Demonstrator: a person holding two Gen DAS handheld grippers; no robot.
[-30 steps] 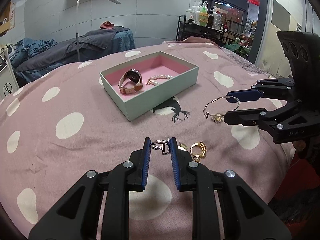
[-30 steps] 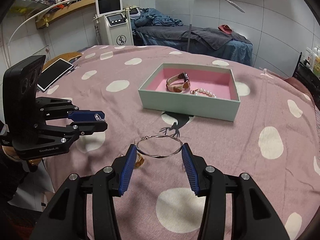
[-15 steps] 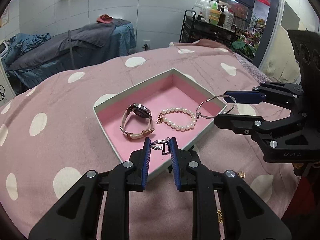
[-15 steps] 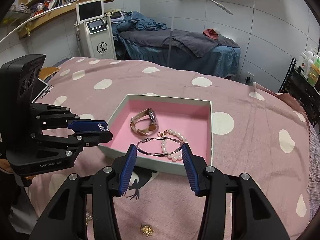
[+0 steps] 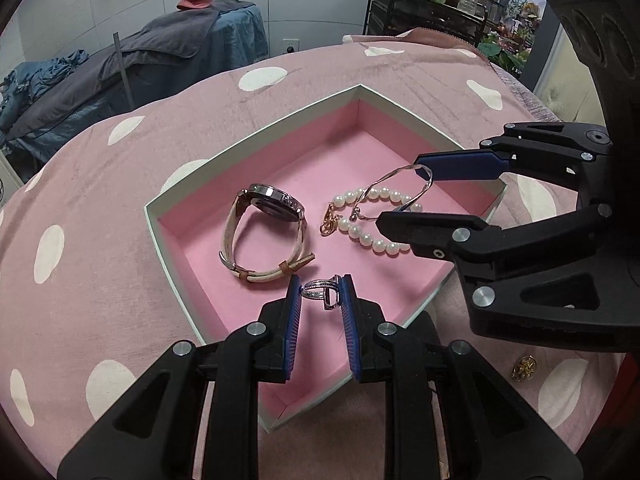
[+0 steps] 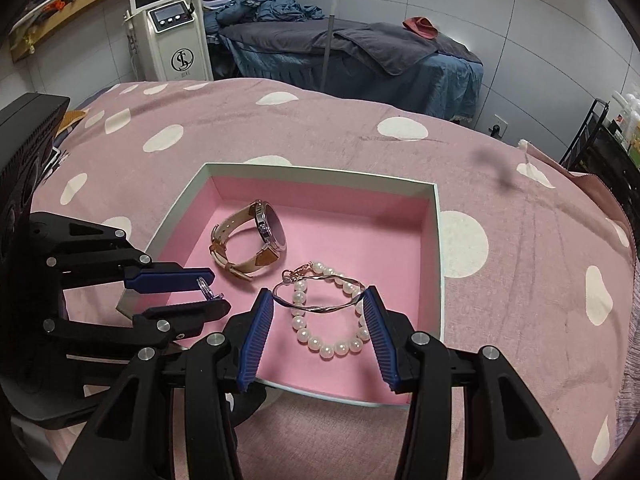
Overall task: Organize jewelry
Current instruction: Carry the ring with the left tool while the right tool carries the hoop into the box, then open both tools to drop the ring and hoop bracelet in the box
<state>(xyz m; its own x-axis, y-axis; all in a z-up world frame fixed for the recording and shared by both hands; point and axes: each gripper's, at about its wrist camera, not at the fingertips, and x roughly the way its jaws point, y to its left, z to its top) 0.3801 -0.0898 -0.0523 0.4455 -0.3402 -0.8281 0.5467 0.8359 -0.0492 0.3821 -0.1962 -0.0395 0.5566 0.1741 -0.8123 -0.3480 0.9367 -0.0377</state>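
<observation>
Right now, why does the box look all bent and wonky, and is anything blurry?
Left wrist view: the fisheye lens bends the box into a kite shape, with dark corners round the picture; the ring and watch look sharp. Right wrist view: a blurry dark smudge sits over the blanket.

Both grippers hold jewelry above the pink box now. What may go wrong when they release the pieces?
1. The bangle in the right gripper hangs directly over the pearl bracelet; dropped here, the two may tangle.
2. The ring in the left gripper is pinched only at the fingers' tips, close to the watch strap; it could slip early or roll under the strap.
</observation>
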